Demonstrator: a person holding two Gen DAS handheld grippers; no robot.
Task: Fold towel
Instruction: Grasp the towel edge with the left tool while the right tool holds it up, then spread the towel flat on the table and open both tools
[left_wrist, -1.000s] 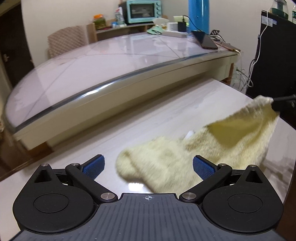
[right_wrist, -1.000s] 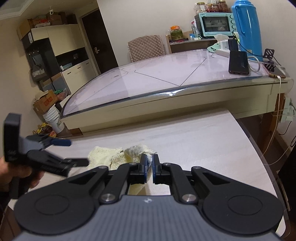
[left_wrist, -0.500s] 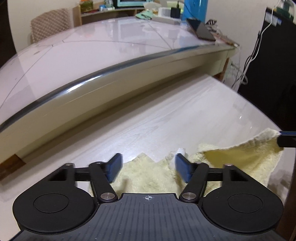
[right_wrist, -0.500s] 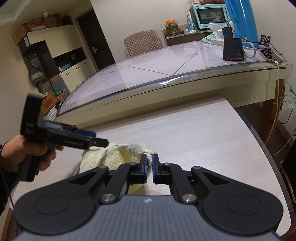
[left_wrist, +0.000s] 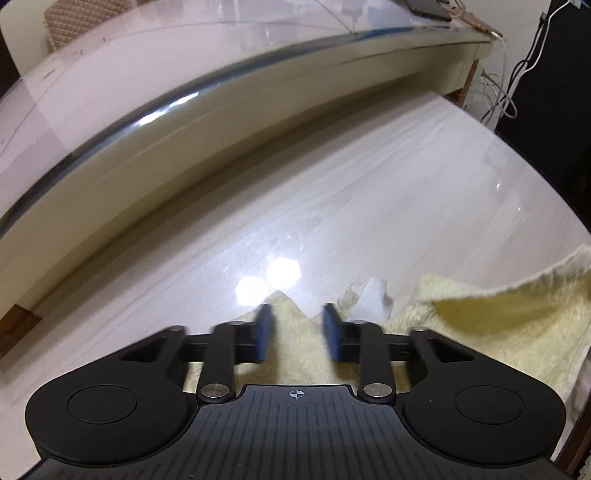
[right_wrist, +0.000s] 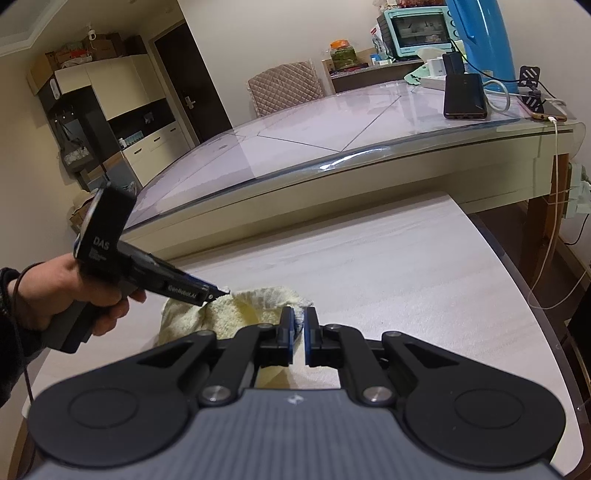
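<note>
A pale yellow towel (left_wrist: 498, 332) lies bunched on the pale wooden table (left_wrist: 369, 203). My left gripper (left_wrist: 298, 332) points steeply down over a pointed corner of it. Its jaws are closing with that corner between the blue pads (left_wrist: 264, 332), and a gap still shows on both sides. In the right wrist view the towel (right_wrist: 251, 306) is a crumpled heap, and a hand (right_wrist: 55, 295) holds the left gripper (right_wrist: 218, 293) with its tips at the heap's left edge. My right gripper (right_wrist: 299, 332) is shut on the towel's near right edge, holding it slightly raised.
Behind stands a larger glass-topped table (right_wrist: 314, 129) with a phone (right_wrist: 464, 96), a blue flask (right_wrist: 484, 37) and cables. A quilted chair (right_wrist: 284, 92) and a toaster oven (right_wrist: 417, 27) stand farther back. The low table (right_wrist: 369, 266) drops off at the right, where a cable (right_wrist: 550, 258) hangs.
The left gripper has come down and forward onto the towel's corner, tilting steeper, and its jaws have narrowed from wide open. The right gripper has kept still, holding its edge.
</note>
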